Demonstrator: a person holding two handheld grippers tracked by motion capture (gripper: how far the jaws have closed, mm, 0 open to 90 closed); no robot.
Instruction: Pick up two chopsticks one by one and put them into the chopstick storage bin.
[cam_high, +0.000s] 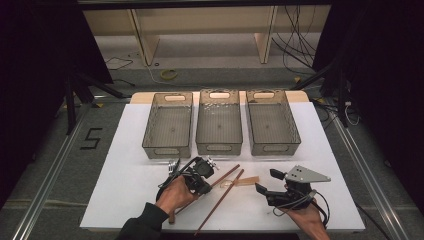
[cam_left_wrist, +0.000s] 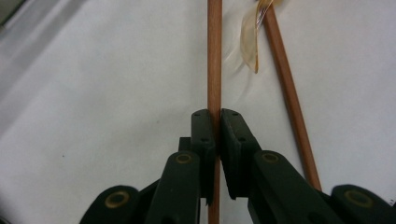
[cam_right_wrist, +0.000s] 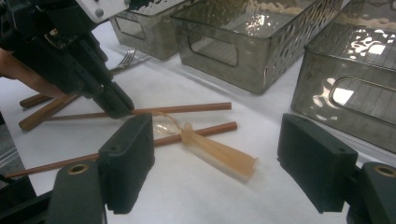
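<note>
White counter (cam_high: 125, 185), three bins (cam_high: 219, 122) at the back. My left tool (cam_left_wrist: 217, 122) is clamped on one chopstick (cam_left_wrist: 214, 56); right tool (cam_right_wrist: 215, 163) gapes wide, holding nothing. Right gripper view adds a fork (cam_right_wrist: 122, 60) beside the bins.

High view is looking forward and down from above the person's side, taking in the whole counter (cam_high: 125, 175). Left claw (cam_left_wrist: 217, 140) view is sitting very close, looking steeply down along one chopstick (cam_left_wrist: 214, 56). Right claw (cam_right_wrist: 215, 163) view is looking low across the counter toward the bins (cam_right_wrist: 261, 51). All three are sharing the chopsticks.
</note>
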